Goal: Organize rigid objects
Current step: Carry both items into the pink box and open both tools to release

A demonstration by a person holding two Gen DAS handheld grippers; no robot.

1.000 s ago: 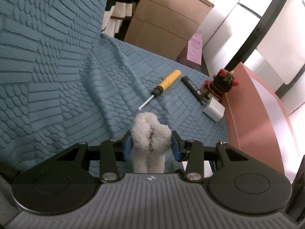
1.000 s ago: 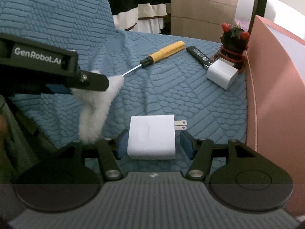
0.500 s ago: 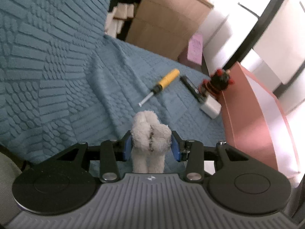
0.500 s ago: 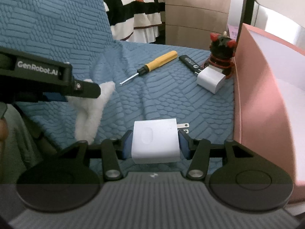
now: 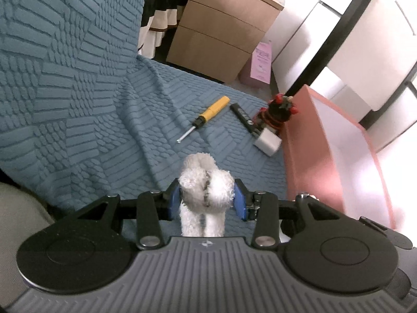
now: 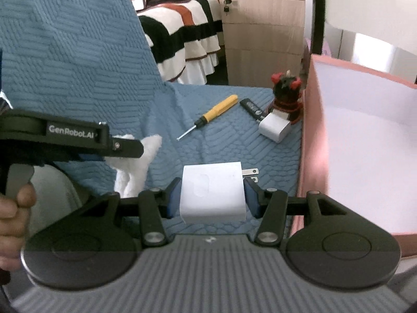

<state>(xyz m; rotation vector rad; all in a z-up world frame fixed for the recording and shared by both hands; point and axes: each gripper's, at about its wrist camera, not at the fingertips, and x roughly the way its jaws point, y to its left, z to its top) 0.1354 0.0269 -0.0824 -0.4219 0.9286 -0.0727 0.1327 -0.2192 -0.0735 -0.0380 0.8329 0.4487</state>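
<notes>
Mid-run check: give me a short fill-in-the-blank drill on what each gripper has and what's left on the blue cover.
1. The left gripper is shut on a fluffy white ____.
2. The right gripper clamps a white ____ with two metal prongs.
3. The screwdriver has a ____ handle.
4. The box has ____ outer walls.

Missing: plush toy; charger; yellow; pink

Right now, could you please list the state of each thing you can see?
Left gripper: shut on plush toy.
Right gripper: just closed on white charger.
Screwdriver: lying flat.
Second charger: on the cover.
Pink box: open.
</notes>
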